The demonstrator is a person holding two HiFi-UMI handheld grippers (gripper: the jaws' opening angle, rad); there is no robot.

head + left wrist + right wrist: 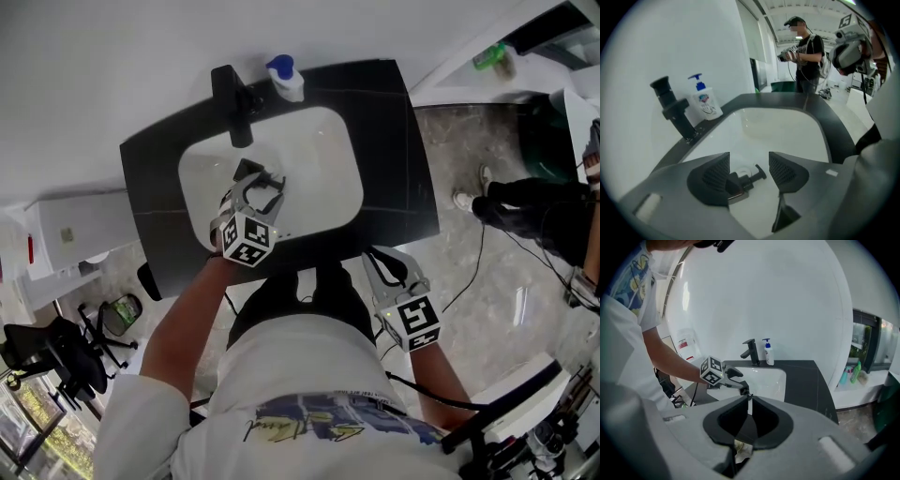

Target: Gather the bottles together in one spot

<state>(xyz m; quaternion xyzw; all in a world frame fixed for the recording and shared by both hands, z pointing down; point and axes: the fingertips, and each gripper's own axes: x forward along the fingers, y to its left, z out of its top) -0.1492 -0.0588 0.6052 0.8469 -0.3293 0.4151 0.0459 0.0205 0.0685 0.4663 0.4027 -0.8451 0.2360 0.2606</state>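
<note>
The room is a bright washroom: a dark countertop [398,141] set against a white wall, with a white basin [328,155] sunk into it. A black faucet [232,98] rises at the back, and just beside it stands a white bottle with a blue pump [286,79], upright and clear of the bowl.

The left gripper [262,189] is lowered into the basin. Its jaws stand wide, straddling what looks like a small dark pump bottle [740,180] lying on the basin floor, and the pads are not yet pressing on it. I'd judge this to be the approach for lifting it out towards the white one.

The right gripper [382,259] hangs back by the person's waist, jaws together and holding nothing.

The faucet spout overhangs the bowl close to the left gripper, so any lift must clear it. Green bottles [492,58] sit on a far ledge.
</note>
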